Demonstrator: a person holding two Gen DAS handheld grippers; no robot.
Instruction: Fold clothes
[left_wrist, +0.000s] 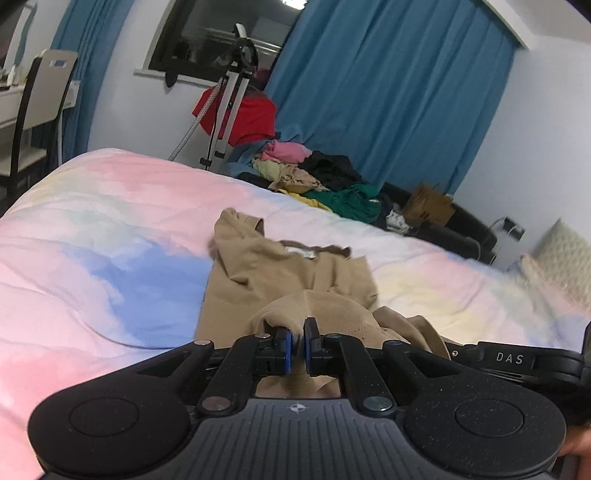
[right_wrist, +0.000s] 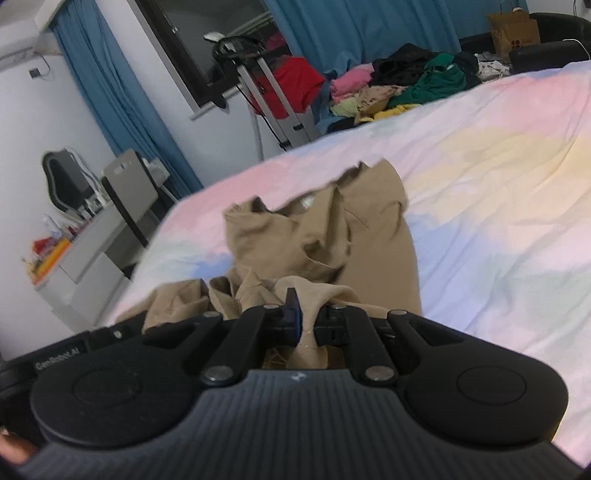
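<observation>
Spreading across most of both views, the bed with its pastel cover carries the tan garment, which lies rumpled down the middle of it. The garment's long axis runs from near to far, straight away from both wrist cameras: its collar end, with a pale label showing, is the far end, and its bunched near edge is drawn up at the tools. A heap of other clothes sits well apart, past the far right edge of the bed.

The left hand-held gripper has its jaws nearly together, pinching a raised hump of tan cloth. The right hand-held gripper is likewise clamped on a fold of the same near edge. They sit close side by side, neither clearly nearer to the collar. With the fabric stretching ahead of both, a fold would likely carry this near edge forward toward the far end.
</observation>
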